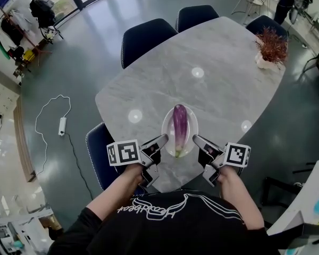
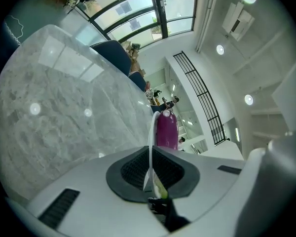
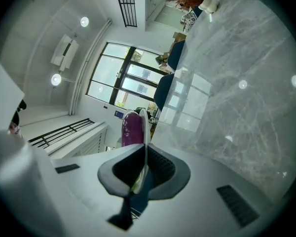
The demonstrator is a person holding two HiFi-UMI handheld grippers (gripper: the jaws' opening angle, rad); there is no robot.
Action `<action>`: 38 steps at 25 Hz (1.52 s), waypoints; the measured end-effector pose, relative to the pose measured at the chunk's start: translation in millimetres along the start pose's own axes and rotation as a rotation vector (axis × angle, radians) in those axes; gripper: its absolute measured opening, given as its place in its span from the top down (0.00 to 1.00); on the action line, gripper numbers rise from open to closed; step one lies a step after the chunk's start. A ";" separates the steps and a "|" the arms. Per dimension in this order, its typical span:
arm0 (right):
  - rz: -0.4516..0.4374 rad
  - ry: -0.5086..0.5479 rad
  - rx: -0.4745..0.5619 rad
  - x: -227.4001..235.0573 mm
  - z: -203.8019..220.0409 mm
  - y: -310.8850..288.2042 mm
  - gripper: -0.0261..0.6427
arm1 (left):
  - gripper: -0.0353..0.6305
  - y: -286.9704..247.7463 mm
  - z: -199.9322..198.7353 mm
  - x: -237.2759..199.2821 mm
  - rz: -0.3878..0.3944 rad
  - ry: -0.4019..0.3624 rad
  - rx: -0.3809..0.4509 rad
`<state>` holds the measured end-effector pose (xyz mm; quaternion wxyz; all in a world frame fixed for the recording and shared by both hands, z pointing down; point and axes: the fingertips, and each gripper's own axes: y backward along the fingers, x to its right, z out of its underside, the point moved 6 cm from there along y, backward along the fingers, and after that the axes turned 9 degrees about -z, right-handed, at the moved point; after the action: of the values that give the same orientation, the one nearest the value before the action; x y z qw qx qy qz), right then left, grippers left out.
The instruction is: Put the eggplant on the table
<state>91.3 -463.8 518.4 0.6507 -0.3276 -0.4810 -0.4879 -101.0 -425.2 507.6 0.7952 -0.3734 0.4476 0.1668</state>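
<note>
A purple eggplant (image 1: 179, 122) with a green stem lies lengthwise on a white plate (image 1: 167, 125) over the near end of the grey marble table (image 1: 218, 68). My left gripper (image 1: 161, 140) is shut on the plate's left near rim, and my right gripper (image 1: 197, 139) is shut on its right near rim. In the left gripper view the plate rim (image 2: 151, 132) runs edge-on between the shut pads of the left gripper (image 2: 150, 174), with the eggplant (image 2: 166, 130) beyond. The right gripper view shows the right gripper (image 3: 144, 169) shut on the rim (image 3: 146, 132), the eggplant (image 3: 131, 130) behind.
Dark blue chairs stand round the table: one (image 1: 102, 155) under my left hand, two at the far side (image 1: 148, 39) (image 1: 195, 16). A reddish dried plant in a white pot (image 1: 270, 49) sits at the table's far right. A power strip with white cable (image 1: 62, 125) lies on the floor.
</note>
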 end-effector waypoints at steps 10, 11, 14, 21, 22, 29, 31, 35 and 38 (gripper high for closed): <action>0.052 0.006 -0.009 39.8 -30.5 -12.8 0.93 | 0.91 -41.9 -26.9 -18.3 -0.041 -0.005 -0.019; 0.063 0.006 -0.009 43.0 -33.3 -13.1 0.93 | 0.91 -46.1 -29.4 -19.6 -0.043 -0.009 -0.024; 0.102 0.013 -0.003 52.9 -42.3 -14.1 0.93 | 0.91 -57.1 -37.2 -23.1 -0.045 -0.004 -0.035; 0.200 -0.051 -0.009 80.5 -45.7 -20.2 0.93 | 0.91 -77.1 -42.1 -44.5 -0.102 0.032 -0.054; 0.210 -0.057 -0.010 84.2 -45.3 -20.8 0.93 | 0.91 -79.7 -41.6 -47.4 -0.111 0.035 -0.058; 0.276 -0.083 -0.018 102.9 -39.4 -19.1 0.94 | 0.91 -95.8 -36.2 -65.6 -0.165 0.048 -0.098; 0.292 -0.085 -0.020 105.4 -38.0 -17.9 0.93 | 0.91 -98.8 -34.2 -69.0 -0.178 0.049 -0.109; 0.325 -0.075 -0.030 109.0 -37.7 -17.4 0.93 | 0.91 -103.3 -31.9 -73.5 -0.192 0.054 -0.123; 0.346 -0.069 -0.048 112.6 -35.6 -17.7 0.93 | 0.91 -106.5 -29.6 -78.8 -0.212 0.050 -0.126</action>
<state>92.4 -537.2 612.7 0.7000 -0.4373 -0.4279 -0.3684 -97.4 -512.7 611.4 0.7719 -0.4720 0.4138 0.1005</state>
